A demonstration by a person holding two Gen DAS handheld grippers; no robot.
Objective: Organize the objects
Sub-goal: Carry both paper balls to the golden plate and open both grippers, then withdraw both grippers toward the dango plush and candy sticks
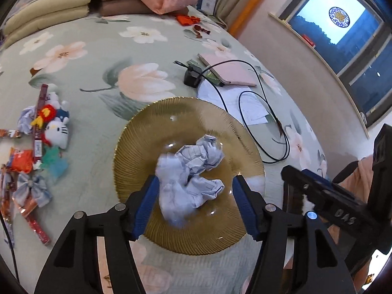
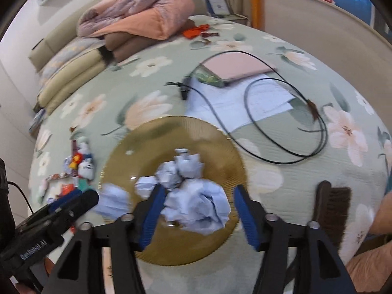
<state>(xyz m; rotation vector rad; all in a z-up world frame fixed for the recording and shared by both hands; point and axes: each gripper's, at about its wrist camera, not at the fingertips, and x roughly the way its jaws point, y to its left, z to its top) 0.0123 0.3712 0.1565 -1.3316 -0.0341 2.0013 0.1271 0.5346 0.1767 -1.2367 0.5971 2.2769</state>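
Observation:
A ribbed gold plate (image 1: 137,152) (image 2: 117,156) lies on the floral bedspread and holds several crumpled pale-blue paper balls (image 1: 193,171) (image 2: 193,196). My left gripper (image 1: 196,191) hovers over the plate, jaws open, with paper between them, touching the left pad. My right gripper (image 2: 196,198) is also open over the plate, a paper ball between its blue pads (image 2: 245,215). One paper ball (image 2: 112,203) lies at the plate's left rim, by the left gripper's body (image 2: 49,225). Each gripper's body shows in the other's view.
Left of the plate lie a Hello Kitty plush (image 1: 57,129), a bow, snack wrappers and a red stick. Behind it are a pink laptop (image 1: 227,71), a charger with a looped black cable (image 1: 264,122) and paper sheets. A brown brush (image 2: 330,210) lies at right. Folded bedding sits far back.

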